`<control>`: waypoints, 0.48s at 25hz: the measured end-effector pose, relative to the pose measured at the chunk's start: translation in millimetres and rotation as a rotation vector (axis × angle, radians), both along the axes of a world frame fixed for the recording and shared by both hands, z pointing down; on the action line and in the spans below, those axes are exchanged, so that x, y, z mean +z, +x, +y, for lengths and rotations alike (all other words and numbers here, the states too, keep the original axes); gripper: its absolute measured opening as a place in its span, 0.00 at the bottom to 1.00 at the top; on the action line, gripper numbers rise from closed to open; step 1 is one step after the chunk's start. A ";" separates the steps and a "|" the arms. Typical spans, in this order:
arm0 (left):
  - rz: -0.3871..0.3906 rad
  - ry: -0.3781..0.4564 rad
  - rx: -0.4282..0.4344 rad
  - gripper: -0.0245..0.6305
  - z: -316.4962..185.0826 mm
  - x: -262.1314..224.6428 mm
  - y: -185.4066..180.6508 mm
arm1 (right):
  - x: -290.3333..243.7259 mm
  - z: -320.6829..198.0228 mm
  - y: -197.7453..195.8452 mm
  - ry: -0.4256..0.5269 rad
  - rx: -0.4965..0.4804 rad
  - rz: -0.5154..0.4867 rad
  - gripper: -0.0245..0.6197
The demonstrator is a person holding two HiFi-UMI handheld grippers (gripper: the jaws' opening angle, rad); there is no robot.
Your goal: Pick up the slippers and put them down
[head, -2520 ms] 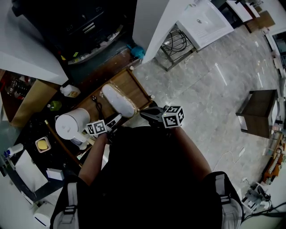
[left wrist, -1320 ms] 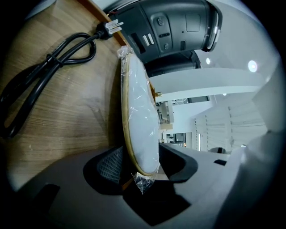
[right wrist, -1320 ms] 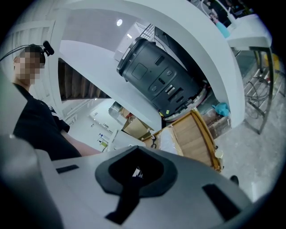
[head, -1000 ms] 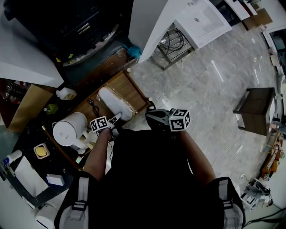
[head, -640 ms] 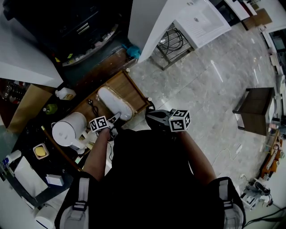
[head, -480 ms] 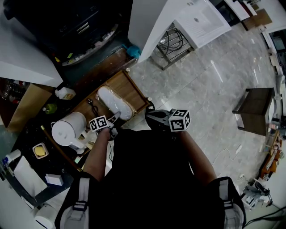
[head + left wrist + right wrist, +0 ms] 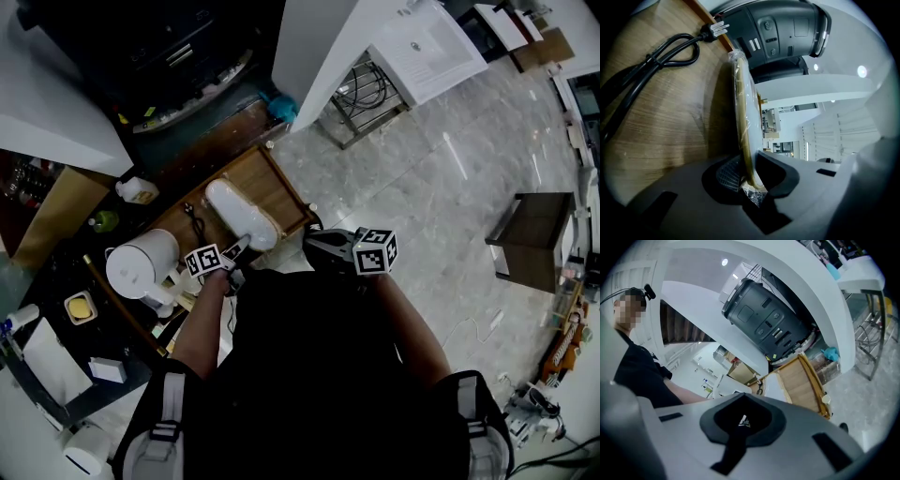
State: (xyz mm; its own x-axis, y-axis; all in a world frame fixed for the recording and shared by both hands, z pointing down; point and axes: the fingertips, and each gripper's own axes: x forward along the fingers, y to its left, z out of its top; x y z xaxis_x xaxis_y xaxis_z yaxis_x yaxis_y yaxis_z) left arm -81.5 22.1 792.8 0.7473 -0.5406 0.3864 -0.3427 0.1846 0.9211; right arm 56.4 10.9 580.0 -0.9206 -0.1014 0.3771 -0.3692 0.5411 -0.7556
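Note:
A pair of white slippers (image 7: 242, 214) with a tan sole, wrapped in clear plastic, lies on a wooden tray (image 7: 281, 187). My left gripper (image 7: 242, 246) is at their near end. In the left gripper view the slippers (image 7: 743, 103) stand on edge between the jaws. The left gripper (image 7: 746, 176) is closing, and both pads touch the sole and its plastic. My right gripper (image 7: 311, 242) hovers to the right of the tray, off the slippers. Nothing but a tiny pale speck shows between the closed jaws of the right gripper (image 7: 743, 420).
A black power cord (image 7: 647, 70) lies on the wood (image 7: 661, 122) beside the slippers. A white kettle (image 7: 141, 262) stands to the left. A dark appliance (image 7: 764, 324) sits under a white table (image 7: 309, 47). A dark stool (image 7: 530, 234) stands on the grey tiled floor.
My left gripper has edged a little forward onto the slippers' near end. The right gripper has kept still. The slippers lie where they were.

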 end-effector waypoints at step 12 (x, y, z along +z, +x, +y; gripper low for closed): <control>0.081 0.085 0.018 0.17 4.5 -28.8 11.4 | -0.1 4.1 -3.0 0.010 -0.016 -0.014 0.05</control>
State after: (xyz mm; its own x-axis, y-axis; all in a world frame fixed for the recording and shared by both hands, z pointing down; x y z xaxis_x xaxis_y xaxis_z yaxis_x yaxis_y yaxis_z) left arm -70.1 26.6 764.0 0.7841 -0.5550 0.2777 -0.2688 0.0996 0.9580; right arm 53.4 15.0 580.0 -0.9273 -0.0905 0.3633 -0.3500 0.5542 -0.7552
